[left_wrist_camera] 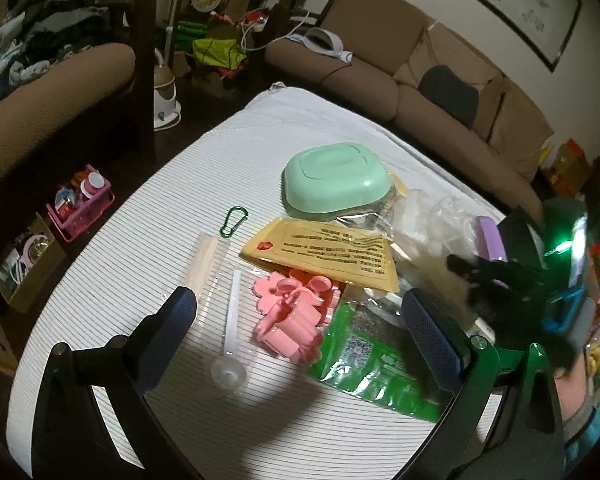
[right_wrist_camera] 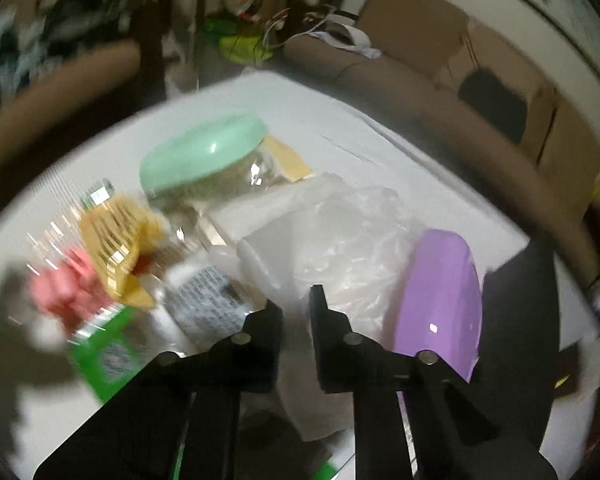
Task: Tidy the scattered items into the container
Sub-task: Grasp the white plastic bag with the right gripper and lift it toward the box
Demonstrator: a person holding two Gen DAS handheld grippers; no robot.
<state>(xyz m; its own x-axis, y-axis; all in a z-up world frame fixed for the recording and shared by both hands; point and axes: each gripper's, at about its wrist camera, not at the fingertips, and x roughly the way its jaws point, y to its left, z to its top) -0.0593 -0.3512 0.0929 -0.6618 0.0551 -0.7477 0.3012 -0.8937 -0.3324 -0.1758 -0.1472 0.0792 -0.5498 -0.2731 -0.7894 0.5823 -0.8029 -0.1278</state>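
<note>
On the striped cloth lie a mint-green lidded box [left_wrist_camera: 336,178], a yellow packet [left_wrist_camera: 324,252], pink cutters [left_wrist_camera: 296,320], a green packet [left_wrist_camera: 364,360], a clear spoon [left_wrist_camera: 230,344], a stick packet [left_wrist_camera: 204,260] and a green carabiner [left_wrist_camera: 233,221]. My left gripper [left_wrist_camera: 300,300] hangs open above the pink cutters, holding nothing. To the right, my right gripper [right_wrist_camera: 296,300] is shut on a translucent white plastic piece [right_wrist_camera: 260,252], beside a crumpled clear bag [right_wrist_camera: 352,232] and a purple case [right_wrist_camera: 440,304]. The right wrist view is blurred.
The table [left_wrist_camera: 140,220] has its edge close on the left, with a pink basket [left_wrist_camera: 80,204] and a cardboard box [left_wrist_camera: 24,268] on the floor below. A brown sofa [left_wrist_camera: 420,60] runs behind the table. A person's sleeve [left_wrist_camera: 580,412] is at the right.
</note>
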